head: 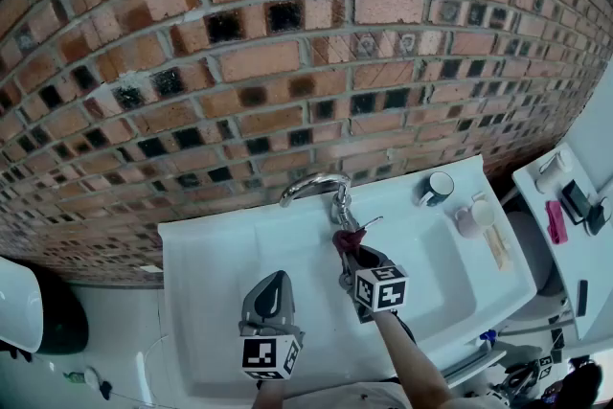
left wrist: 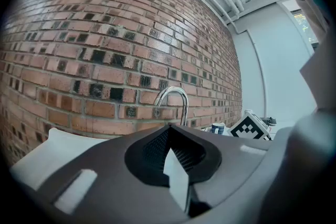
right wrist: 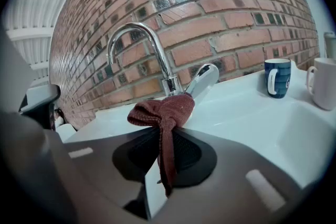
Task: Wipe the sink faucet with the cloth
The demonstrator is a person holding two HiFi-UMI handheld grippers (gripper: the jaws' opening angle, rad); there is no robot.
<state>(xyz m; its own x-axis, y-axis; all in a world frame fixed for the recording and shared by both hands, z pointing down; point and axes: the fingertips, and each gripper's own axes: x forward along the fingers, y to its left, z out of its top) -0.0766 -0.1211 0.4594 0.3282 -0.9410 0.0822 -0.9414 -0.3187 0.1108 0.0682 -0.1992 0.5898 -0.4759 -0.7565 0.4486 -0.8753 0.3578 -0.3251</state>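
Cloth: soft, light, floppy, so best pinched at the bunched middle. Clamped now in right gripper, wad at base of faucet. Left gripper closed on nothing, hanging over sink. Count: one cloth, one faucet, blue mug, white mug.

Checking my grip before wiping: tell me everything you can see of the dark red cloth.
The dark red cloth, coarse-woven by its look, is bunched into a crumpled wad, with a narrow strip pinched between the shut jaws of the right gripper. The wad sticks out beyond the jaws, at the base and lever of the curved chrome faucet; contact cannot be confirmed.
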